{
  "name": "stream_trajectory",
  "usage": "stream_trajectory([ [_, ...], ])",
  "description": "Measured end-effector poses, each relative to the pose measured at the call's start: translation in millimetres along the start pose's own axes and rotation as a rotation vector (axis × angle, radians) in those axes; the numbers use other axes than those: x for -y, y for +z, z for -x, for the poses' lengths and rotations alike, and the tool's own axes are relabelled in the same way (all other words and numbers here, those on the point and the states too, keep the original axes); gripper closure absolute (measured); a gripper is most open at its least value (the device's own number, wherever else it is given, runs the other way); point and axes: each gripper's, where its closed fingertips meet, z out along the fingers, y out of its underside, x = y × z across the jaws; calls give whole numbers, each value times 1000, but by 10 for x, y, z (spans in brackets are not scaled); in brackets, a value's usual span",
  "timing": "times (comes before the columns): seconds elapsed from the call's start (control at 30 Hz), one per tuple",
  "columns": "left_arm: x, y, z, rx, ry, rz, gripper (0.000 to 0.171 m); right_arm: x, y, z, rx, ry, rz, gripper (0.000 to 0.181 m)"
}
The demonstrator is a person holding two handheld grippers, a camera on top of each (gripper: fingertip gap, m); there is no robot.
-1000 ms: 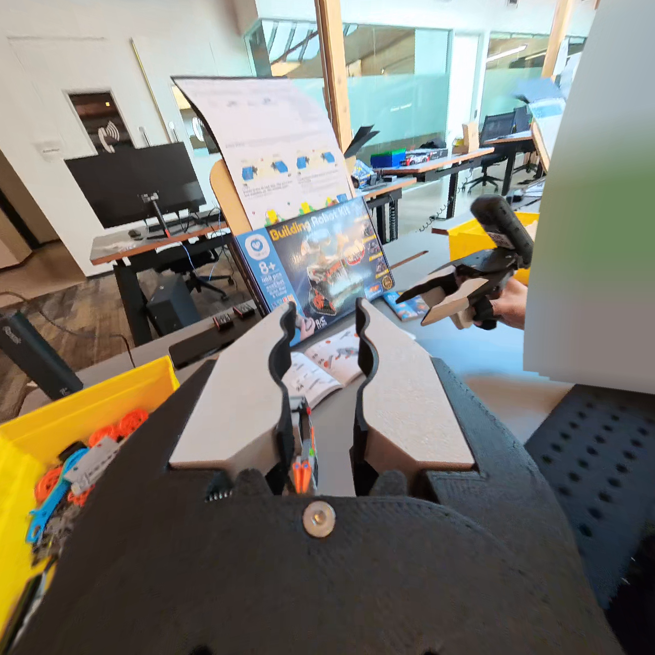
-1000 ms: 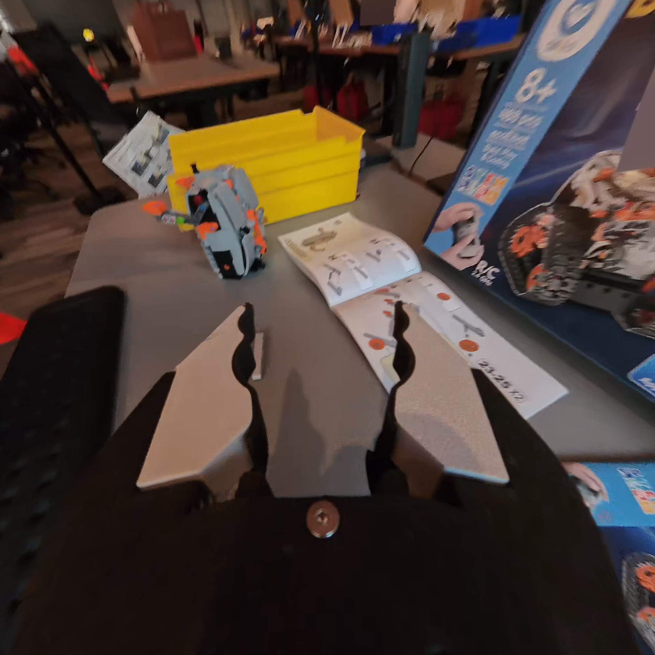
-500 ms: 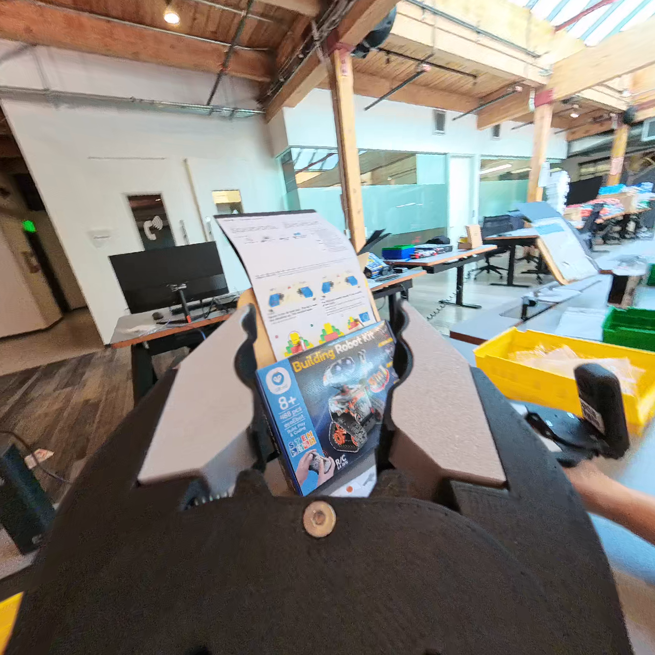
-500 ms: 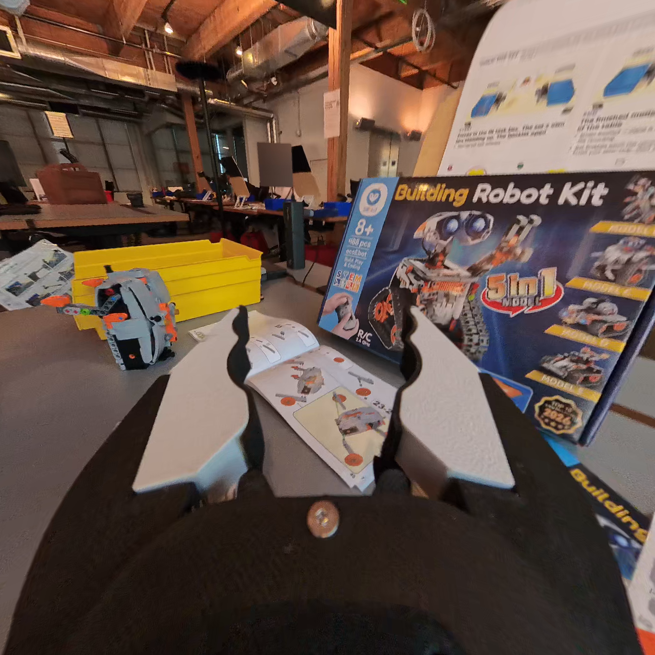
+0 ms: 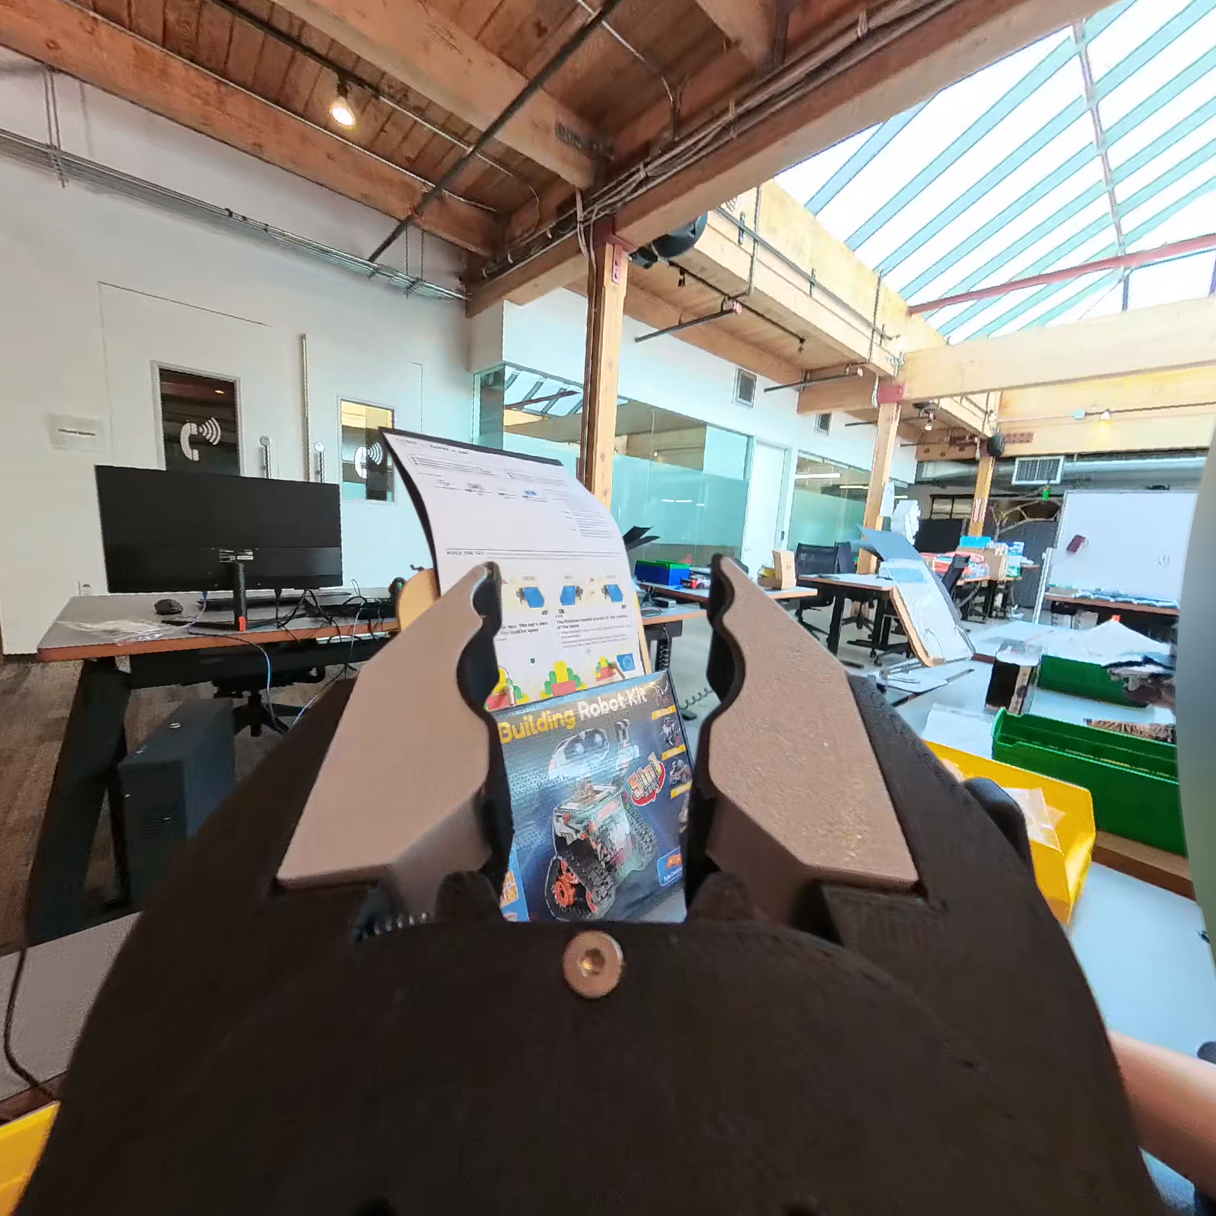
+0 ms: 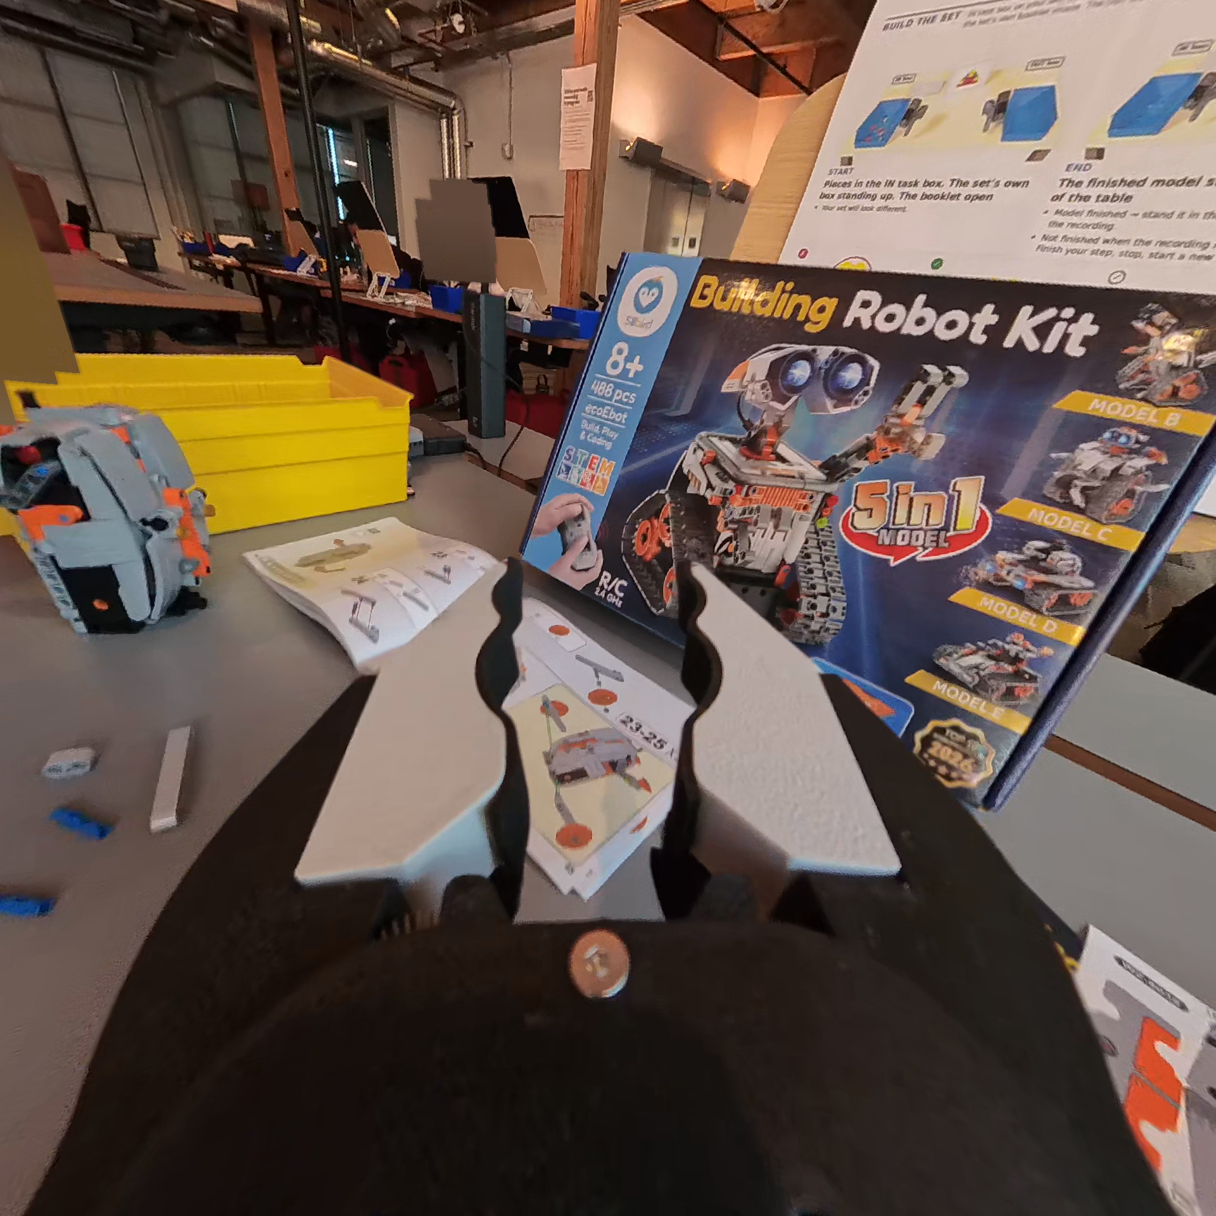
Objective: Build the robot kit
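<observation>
The kit box stands upright on the grey counter, tilted slightly back against a wooden board behind it, so that its printed front faces the worker. A large instruction sheet is propped on that board above the box, apparently for reading at a glance. In front of the box an open booklet lies flat with its pages spread. Left of the box, beyond the booklet, a partly built grey and orange model stands on the counter, and behind it sit stacked yellow bins. Nearer than the model, a few loose pieces lie scattered: a grey bar and small blue bricks. The right hand-held gripper hovers low over the booklet, just before the box, jaws apart and empty. The left hand-held gripper is raised and aimed at the box from farther back, likewise spread wide with nothing between its fingers.
</observation>
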Motion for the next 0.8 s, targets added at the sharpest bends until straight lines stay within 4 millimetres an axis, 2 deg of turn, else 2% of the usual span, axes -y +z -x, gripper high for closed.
stream_trajectory([
  [0.1,30,-29,60,9,-9,-18,115,285,198,-27,36,100,-76,135],
  [0.17,27,-16,30,-4,-19,-26,118,477,390,-56,71,172,-120,148],
  [0.23,7,12,-29,-19,-24,-26,126,518,557,-69,88,233,-113,160],
  [0.27,14,20,-59,-20,-21,-37,134,514,582,-30,98,234,-132,171],
  [0.33,69,17,-127,-25,1,-90,145,449,528,91,94,162,-191,181],
  [0.43,81,30,-154,-2,53,-111,152,190,448,192,81,29,-103,181],
  [0.5,44,50,-112,32,90,-91,153,224,447,220,121,63,-109,181],
  [0.57,35,48,-61,68,123,-86,157,241,469,251,170,177,-144,181],
  [0.63,36,35,-26,94,133,-80,160,104,527,285,194,247,-106,181],
  [0.7,45,20,2,111,127,-75,162,-12,582,383,237,231,-41,181],
  [0.8,28,-2,70,141,124,-48,171,-86,589,577,301,92,52,181],
])
